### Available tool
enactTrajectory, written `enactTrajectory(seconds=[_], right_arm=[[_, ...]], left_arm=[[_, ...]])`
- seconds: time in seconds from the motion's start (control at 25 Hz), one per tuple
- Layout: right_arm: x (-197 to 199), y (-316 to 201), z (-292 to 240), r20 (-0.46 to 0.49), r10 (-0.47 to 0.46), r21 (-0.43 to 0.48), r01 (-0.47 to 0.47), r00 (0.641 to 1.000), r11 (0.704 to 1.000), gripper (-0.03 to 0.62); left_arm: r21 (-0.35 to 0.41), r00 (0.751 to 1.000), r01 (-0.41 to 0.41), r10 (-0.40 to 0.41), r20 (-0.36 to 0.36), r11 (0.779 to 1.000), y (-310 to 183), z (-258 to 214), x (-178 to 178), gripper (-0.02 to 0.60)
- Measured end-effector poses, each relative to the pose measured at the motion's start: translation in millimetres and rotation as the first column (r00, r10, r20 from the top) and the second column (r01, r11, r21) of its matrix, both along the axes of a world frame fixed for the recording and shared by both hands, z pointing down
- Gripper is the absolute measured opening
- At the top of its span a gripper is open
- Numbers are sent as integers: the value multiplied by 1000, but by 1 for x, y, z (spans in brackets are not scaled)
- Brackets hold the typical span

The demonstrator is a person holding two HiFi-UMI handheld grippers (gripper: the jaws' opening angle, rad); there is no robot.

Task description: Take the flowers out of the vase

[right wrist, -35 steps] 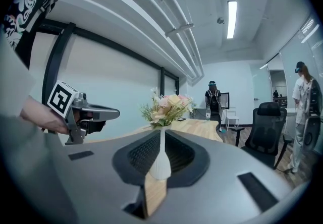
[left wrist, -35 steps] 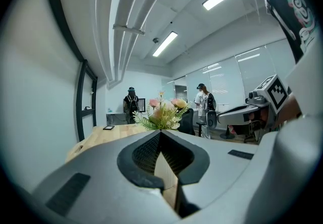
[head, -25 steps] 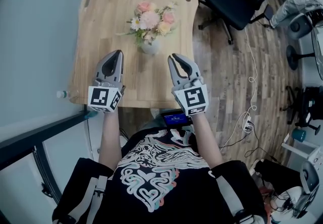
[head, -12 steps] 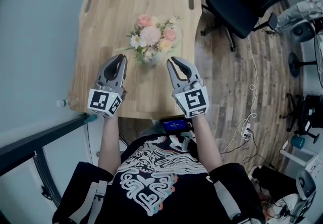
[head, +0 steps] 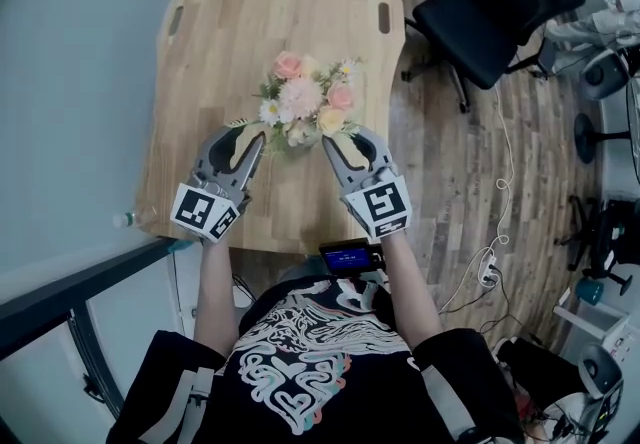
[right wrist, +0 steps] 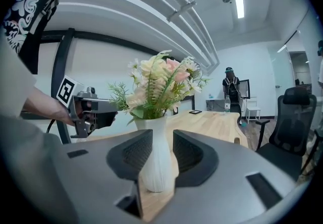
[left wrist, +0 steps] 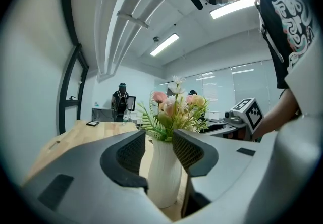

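- Left gripper [left wrist: 159,137]: jaws set narrowly apart and just opened further; nothing is gripped. In the left gripper view the white ribbed vase [left wrist: 164,180] is seen through the gap, just beyond the pads [left wrist: 132,153]. No pad is pressed on it.
- Right gripper [right wrist: 162,136]: jaws likewise held a little apart and just opened further, with nothing clamped. In the right gripper view the same vase is framed in the gap, standing past the jaw tips and not pinched.
- Flowers [head: 305,102]: a mixed bunch of pink, peach and white blooms with green fern sprigs is still seated in the vase mouth, upright.
- In the head view the vase is mostly covered by the bouquet. It stands on the wooden table [head: 260,2], toward the near end and roughly centred across its width.
- Both grippers are held over the near table edge, one at each side of the bouquet, with tips angled inward toward it and close to the lowest leaves. Whether the leaves are touched cannot be told.
- A black office chair [head: 490,2] is parked on the plank floor to the table's right.
- A small bottle [head: 122,219] is seen at the table's near-left corner.
- A standing person [left wrist: 121,102] is seen far behind the table in both gripper views.
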State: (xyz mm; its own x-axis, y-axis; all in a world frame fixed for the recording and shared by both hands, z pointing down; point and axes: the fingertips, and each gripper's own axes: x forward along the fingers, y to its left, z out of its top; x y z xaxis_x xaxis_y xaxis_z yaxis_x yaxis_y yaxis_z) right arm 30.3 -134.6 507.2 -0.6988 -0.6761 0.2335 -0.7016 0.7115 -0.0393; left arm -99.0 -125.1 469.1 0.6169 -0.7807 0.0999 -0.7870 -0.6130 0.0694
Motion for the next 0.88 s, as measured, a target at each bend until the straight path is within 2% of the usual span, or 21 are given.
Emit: enactTrajectory(seconds=[0.04,0.08,0.16,0.28,0.4,0.52,0.56,0.88], right_arm=[[-2,-3,1,-2,-6,1,6,1000,1000,98],[-4,-6,2,-3,-15,-1,15,1000,1000,127],[-9,-11,7,-6,-33,-11,33,999,999,142],[-15,-13,14,-21,-68,-15,67,998,998,204],[-24,-14,23,-63,-118,-13,118,991,993,269],[-34,-17,34,-112,-176,-27,174,978,984,281],[-38,-18,36,-122,-192,-31,190,974,981,310],[-59,-30,39,-149,-242,-24,241,959,970,310]], left_arm=[[0,1000,-9,9,-2,1000,-2,0,0,165],[2,1000,-21,21,0,1000,-4,-1,1,177],[9,998,-56,56,20,998,-6,-2,4,213],[13,993,-114,113,39,993,-5,-1,13,287],[11,986,-160,160,42,987,-4,-2,20,333],[16,981,-188,187,49,982,-5,-3,24,339],[19,980,-193,191,52,981,-6,-4,24,339],[36,969,-244,242,54,969,-13,-1,36,339]])
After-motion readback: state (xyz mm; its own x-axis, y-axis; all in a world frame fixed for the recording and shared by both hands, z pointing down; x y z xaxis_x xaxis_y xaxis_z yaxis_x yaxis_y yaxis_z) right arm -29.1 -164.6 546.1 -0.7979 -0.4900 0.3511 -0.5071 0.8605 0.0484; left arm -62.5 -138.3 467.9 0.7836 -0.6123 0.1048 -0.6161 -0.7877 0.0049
